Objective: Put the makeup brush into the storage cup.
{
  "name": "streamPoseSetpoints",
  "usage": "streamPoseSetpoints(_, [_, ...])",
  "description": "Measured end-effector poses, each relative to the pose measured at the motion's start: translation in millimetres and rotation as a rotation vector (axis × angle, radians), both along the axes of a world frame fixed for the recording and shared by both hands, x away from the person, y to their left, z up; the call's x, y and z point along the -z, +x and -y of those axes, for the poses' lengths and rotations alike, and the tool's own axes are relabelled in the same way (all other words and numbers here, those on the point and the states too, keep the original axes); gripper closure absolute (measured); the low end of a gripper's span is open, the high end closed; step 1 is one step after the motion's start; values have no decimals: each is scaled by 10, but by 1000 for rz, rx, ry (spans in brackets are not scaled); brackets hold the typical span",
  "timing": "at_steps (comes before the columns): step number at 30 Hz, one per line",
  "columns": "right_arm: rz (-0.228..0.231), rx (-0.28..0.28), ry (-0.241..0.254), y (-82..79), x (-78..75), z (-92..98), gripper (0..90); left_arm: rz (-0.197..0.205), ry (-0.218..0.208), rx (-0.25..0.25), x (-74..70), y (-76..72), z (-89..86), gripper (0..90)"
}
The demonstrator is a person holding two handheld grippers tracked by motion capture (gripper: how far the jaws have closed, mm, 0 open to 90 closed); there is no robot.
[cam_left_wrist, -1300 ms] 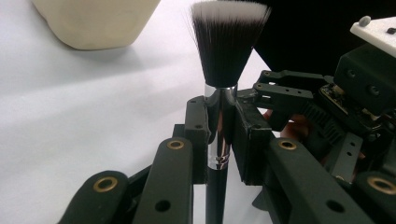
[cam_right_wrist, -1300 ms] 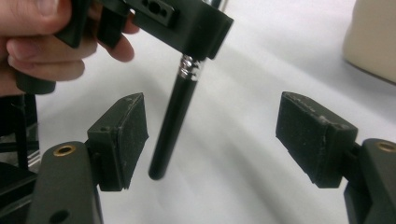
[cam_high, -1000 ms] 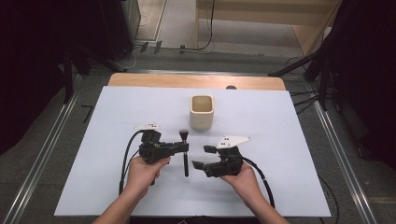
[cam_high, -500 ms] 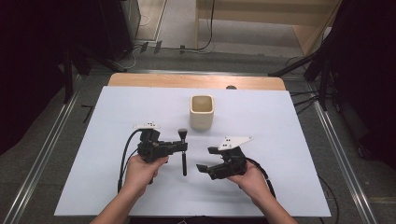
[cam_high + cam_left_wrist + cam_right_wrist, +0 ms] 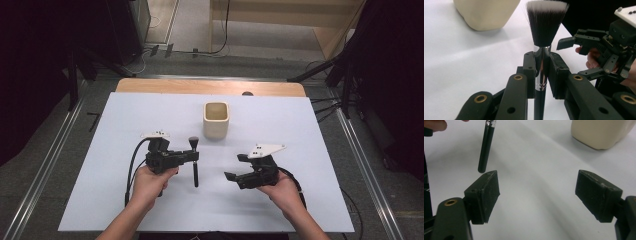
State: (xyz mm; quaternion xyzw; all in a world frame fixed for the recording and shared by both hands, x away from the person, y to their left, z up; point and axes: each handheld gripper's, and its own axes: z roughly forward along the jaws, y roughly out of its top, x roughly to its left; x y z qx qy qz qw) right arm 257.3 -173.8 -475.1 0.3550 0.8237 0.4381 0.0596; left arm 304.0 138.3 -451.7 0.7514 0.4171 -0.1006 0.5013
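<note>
Black jaws of the left hand-held gripper (image 5: 194, 157) pinch the chrome ferrule of a black-handled make-up brush with dark, white-tipped bristles (image 5: 194, 161), just left of the high view's centre. The brush hangs clear of the white worktop (image 5: 300, 125), bristles toward the cream square ceramic cup (image 5: 216, 120) above it in the frame, handle toward the person.

At lower right of centre, the right hand-held gripper (image 5: 234, 167) has just been opening its jaws; they now stand spread with nothing between them. Compared with a second ago it has drawn off to the right, away from the handle end it was next to. That reads as a finished hand-over: the left side alone carries the brush, and dropping it into the cup looks like the next step.

The left gripper view shows what the high view cannot: both pads pressed flat on the ferrule (image 5: 542, 67), with the cup (image 5: 486, 13) at upper left. The right gripper view shows the free handle tip (image 5: 485, 150) at upper left, apart from its left pad.
</note>
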Motion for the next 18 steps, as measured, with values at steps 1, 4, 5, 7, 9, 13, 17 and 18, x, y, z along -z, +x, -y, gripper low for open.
streamPoseSetpoints(1, [-5, -4, 2, -7, -2, 27, 206, 0, -3, -1, -4, -1, -2, 784])
streamPoseSetpoints(4, [-8, -12, -5, -20, 9, 71, 206, 3, -7, -3, -7, 1, -9, 784])
streamPoseSetpoints(5, [-7, -15, -12, -27, 12, 89, 206, 2, -8, -3, -6, 1, -10, 784])
streamPoseSetpoints(7, [-5, -16, -12, -39, 16, 122, 206, -1, -6, 0, -3, 6, -12, 784])
streamPoseSetpoints(9, [-10, -13, -2, -65, 14, 189, 206, -6, -4, 1, 0, 10, -13, 784])
streamPoseSetpoints(13, [0, -11, -3, -93, 20, 255, 206, -7, -8, -2, -9, 11, -18, 784])
streamPoseSetpoints(17, [-5, -9, -7, -135, 34, 329, 206, 0, -10, -10, -17, 27, -42, 784])
streamPoseSetpoints(18, [0, -8, -11, -139, 39, 342, 206, -1, -15, -23, -21, 29, -41, 784])
